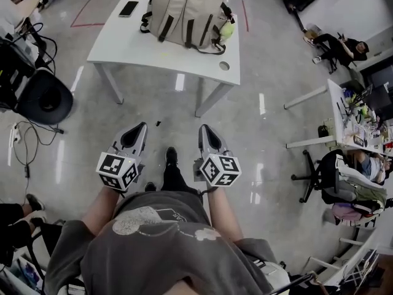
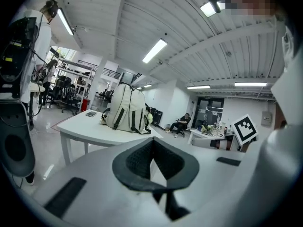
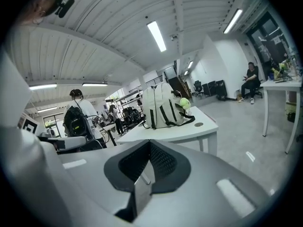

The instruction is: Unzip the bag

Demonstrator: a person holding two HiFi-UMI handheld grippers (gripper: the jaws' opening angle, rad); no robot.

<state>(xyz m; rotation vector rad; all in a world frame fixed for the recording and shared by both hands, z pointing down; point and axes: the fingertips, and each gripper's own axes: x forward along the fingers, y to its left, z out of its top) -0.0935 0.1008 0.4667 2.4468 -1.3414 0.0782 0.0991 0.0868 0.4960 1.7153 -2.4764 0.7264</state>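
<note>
Head view: both claws shut and empty, bag [image 1: 187,11] standing well ahead of them.
Left claw [image 1: 140,128] and right claw [image 1: 204,129] point forward side by side above the floor. In each gripper view the jaws meet tip to tip with nothing between them. The beige bag stands upright on the white tabletop [image 1: 141,45], far beyond both claw tips and touching neither, roughly in line with the right claw. A dark phone [image 1: 129,8] lies on the tabletop ahead of the left claw, to the bag's left.
</note>
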